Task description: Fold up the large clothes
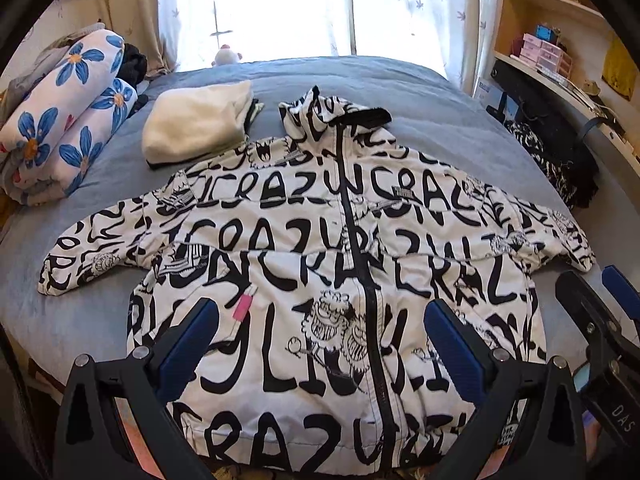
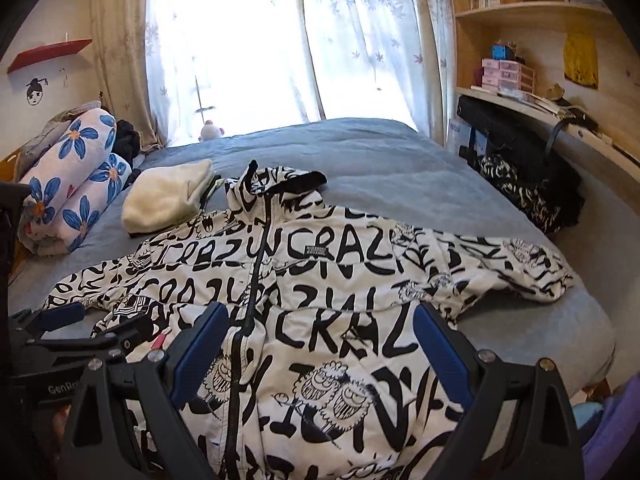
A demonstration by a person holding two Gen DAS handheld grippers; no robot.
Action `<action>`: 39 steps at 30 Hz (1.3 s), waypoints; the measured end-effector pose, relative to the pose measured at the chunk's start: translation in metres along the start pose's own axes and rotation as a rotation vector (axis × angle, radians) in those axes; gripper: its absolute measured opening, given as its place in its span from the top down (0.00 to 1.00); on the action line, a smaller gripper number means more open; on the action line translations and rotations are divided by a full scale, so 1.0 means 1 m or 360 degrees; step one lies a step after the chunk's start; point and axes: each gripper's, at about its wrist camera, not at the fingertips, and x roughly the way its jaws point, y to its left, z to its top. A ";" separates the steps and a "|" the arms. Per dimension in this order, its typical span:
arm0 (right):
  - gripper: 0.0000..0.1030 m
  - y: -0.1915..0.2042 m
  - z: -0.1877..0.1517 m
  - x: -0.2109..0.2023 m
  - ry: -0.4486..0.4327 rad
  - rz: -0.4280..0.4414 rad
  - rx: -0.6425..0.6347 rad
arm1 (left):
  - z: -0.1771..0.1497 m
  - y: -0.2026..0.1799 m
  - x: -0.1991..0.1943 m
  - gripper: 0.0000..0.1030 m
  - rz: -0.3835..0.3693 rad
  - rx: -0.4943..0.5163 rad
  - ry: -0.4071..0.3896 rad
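Note:
A white jacket with black lettering and a black front zip lies flat on the grey bed, sleeves spread out, hood toward the window. In the right wrist view the same jacket fills the middle. My left gripper hovers open over the jacket's lower front, with nothing between its blue pads. My right gripper is open too, above the jacket's lower right half. Each gripper shows at the edge of the other's view, the right gripper and the left gripper.
A folded cream garment lies beside the hood. Rolled blue-flowered bedding sits at the bed's left. A black-and-white cloth hangs at the right by a wooden shelf. Curtains cover the bright window behind.

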 end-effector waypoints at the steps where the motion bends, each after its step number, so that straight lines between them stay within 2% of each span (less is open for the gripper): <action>1: 0.09 0.000 0.001 0.000 -0.0001 0.0004 -0.0005 | 0.001 0.000 0.000 0.01 0.0000 -0.0005 -0.0007; 6: 0.09 -0.006 0.007 0.000 0.0008 0.0031 -0.0018 | 0.010 0.000 0.002 0.01 -0.0039 -0.0016 0.0007; 11: 0.08 -0.014 0.012 -0.002 0.0006 0.0129 -0.0023 | 0.014 -0.009 0.007 0.01 -0.0060 0.0054 0.0057; 16: 0.08 -0.020 0.020 -0.004 -0.0016 0.0056 -0.0059 | 0.020 -0.024 0.002 0.01 -0.0078 0.0129 0.0021; 18: 0.08 -0.029 0.025 0.000 0.0017 0.0008 -0.0014 | 0.023 -0.028 -0.001 0.01 -0.0087 0.0141 0.0000; 22: 0.08 -0.047 0.034 0.007 0.0074 0.0007 0.0037 | 0.034 -0.039 -0.004 0.01 -0.0106 0.0155 -0.0033; 26: 0.08 -0.061 0.040 0.004 0.0048 -0.0058 0.0051 | 0.046 -0.053 -0.006 0.01 -0.0105 0.0175 -0.0076; 32: 0.08 -0.091 0.050 0.001 0.0029 0.0017 0.0201 | 0.065 -0.076 -0.007 0.01 -0.0178 0.0204 -0.0119; 36: 0.08 -0.119 0.060 -0.001 -0.0029 -0.0097 0.0263 | 0.079 -0.101 -0.004 0.01 -0.0156 0.0265 -0.0179; 39: 0.09 -0.142 0.064 -0.011 -0.0182 -0.0249 0.0293 | 0.088 -0.121 0.003 0.01 -0.0159 0.0307 -0.0204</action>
